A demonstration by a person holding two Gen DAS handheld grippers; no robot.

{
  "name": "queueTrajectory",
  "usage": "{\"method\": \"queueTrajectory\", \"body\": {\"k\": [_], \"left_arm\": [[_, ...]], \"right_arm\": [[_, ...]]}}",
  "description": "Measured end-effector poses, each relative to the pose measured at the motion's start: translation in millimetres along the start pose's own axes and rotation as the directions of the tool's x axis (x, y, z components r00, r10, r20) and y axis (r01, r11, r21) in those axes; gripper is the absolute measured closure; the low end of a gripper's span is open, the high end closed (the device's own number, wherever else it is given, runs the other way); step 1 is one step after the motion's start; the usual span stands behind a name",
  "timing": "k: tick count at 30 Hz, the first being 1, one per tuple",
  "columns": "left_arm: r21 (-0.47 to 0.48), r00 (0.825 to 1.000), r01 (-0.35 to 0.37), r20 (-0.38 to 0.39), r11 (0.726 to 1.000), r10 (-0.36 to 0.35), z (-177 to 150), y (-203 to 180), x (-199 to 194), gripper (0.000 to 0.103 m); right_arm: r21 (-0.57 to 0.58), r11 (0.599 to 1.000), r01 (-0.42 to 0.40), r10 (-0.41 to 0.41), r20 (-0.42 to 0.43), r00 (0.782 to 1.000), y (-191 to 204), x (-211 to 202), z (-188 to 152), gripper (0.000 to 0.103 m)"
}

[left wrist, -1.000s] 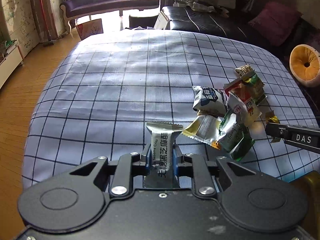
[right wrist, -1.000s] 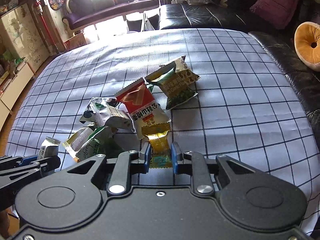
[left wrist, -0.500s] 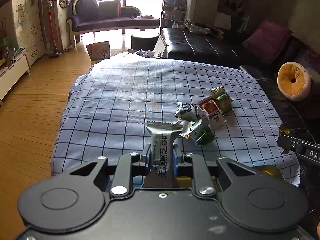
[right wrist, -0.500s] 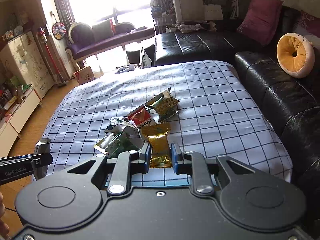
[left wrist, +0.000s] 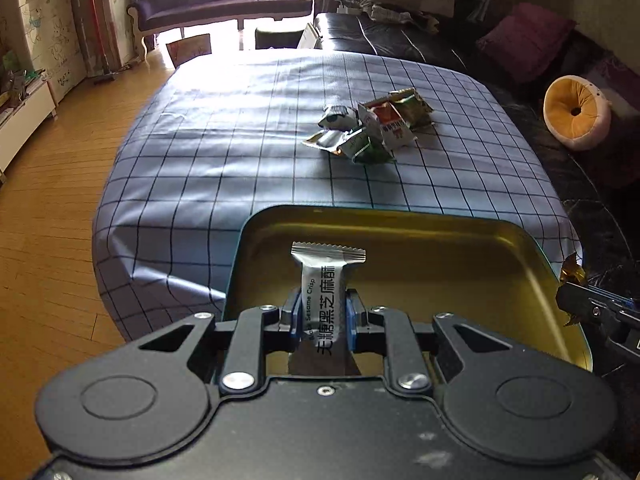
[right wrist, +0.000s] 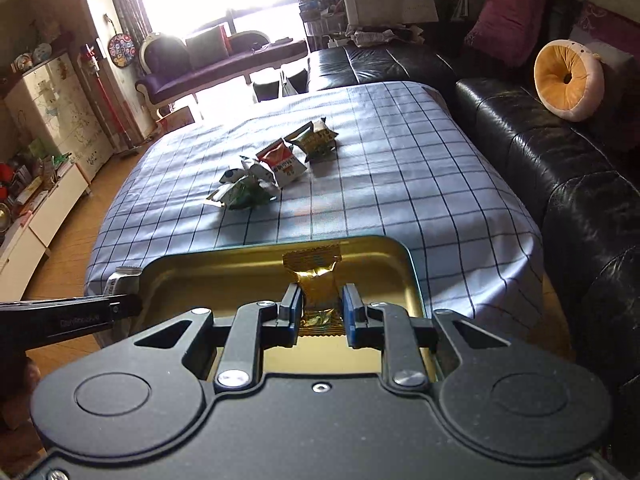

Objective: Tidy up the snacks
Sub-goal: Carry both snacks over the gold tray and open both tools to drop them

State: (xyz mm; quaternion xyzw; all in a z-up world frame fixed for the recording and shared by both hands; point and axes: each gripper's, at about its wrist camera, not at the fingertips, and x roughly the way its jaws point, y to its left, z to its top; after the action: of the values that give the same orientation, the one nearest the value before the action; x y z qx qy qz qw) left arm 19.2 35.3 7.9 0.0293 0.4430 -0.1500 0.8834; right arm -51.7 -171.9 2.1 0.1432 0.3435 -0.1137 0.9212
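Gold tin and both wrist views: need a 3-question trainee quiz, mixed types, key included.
1. True or false: the left gripper is shut on a silver sesame crisp bar.
2. What does the right gripper hold? A) gold-wrapped snack B) red packet C) nothing
3. Fill in: the snack pile lies on the ____ tablecloth, beyond the gold tin.

Key: 1 true; 2 A, the gold-wrapped snack is pinched between the pads; 3 checked.
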Motion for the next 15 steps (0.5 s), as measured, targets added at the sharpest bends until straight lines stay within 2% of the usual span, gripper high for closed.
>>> {"method": "queueTrajectory", "body": {"k": [5, 15], "left_arm": [[0.013, 0.999, -0.035, -0.007, 0.999, 0.035, -15.1, -7.6, 1.8, 0.083], [0.058, 0.998, -0.063, 0.007, 0.996, 0.062, -21.2, -17.8, 5.4, 0.079]], "right_arm": [[0.006, 1.000, -0.012, 0.012, -0.015, 1.000, -2.6, -5.3, -17.1, 0.073], [-0.010, 1.000, -0.006, 0.006, -0.022, 1.000, 0.4, -2.7, -23.1, 0.072]]}}
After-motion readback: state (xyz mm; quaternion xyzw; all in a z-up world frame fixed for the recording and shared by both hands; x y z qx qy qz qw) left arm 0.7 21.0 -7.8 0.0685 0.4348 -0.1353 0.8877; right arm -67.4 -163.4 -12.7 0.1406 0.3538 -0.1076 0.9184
